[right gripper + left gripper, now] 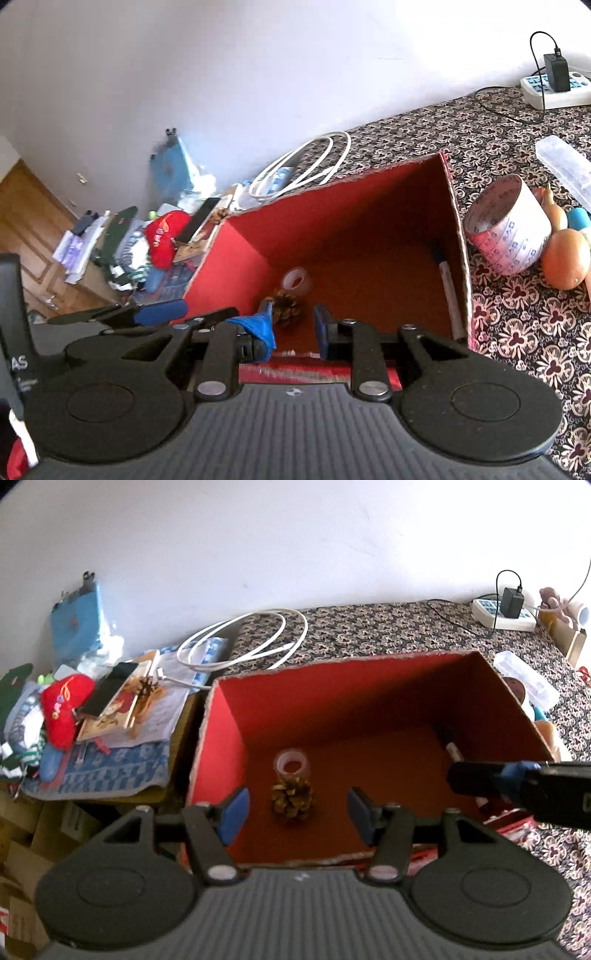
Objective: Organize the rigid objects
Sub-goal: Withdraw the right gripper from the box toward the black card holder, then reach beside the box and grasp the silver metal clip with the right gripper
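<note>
A red-lined cardboard box [332,701] stands open on the patterned cloth. On its floor lie a pine cone [291,799], a clear tape roll [291,764] just behind it, and a marker [451,747] along the right wall. My left gripper [297,810] hovers open over the box's near edge, empty, with the pine cone below the gap. My right gripper [291,326] is also at the near edge, its jaws a narrow gap apart with nothing between them. One blue pad [262,326] looks peeled. It shows in the left wrist view as a dark bar [480,779].
Right of the box [351,206] stand a printed paper tube [511,229], an orange gourd [565,258] and a clear plastic case [565,166]. A power strip [502,614] sits at the back. A white cable [251,638] and a heap of books and cloth [66,709] lie to the left.
</note>
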`<state>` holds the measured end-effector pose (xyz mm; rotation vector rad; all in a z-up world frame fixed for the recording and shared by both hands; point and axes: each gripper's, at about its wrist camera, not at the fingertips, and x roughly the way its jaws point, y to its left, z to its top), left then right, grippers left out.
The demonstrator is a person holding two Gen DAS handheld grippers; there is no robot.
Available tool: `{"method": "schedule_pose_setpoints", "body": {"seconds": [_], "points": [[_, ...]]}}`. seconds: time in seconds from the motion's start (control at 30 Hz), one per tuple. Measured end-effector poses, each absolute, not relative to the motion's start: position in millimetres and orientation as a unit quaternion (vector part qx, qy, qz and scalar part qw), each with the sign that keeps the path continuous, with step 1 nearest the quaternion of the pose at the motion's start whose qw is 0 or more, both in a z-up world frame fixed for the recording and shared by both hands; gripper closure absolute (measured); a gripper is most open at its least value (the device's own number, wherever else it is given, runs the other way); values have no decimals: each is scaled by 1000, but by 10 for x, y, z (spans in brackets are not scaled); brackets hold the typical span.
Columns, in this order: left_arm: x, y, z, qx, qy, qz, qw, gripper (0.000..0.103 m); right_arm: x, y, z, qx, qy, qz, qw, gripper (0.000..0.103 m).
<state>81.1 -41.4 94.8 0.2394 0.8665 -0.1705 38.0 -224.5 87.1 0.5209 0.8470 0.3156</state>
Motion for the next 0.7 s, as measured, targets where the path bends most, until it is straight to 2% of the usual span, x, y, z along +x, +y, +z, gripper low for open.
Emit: {"method": "schedule_pose_setpoints", "body": {"seconds": [0.4,0.7], "points": [[334,-436,1007,71,411,-76,906,40,-93,-2665,762,341,360,202,845,96],[37,-500,667,46,437,-114,891,39,-334,-2952,238,449,404,200,772,94]]}}
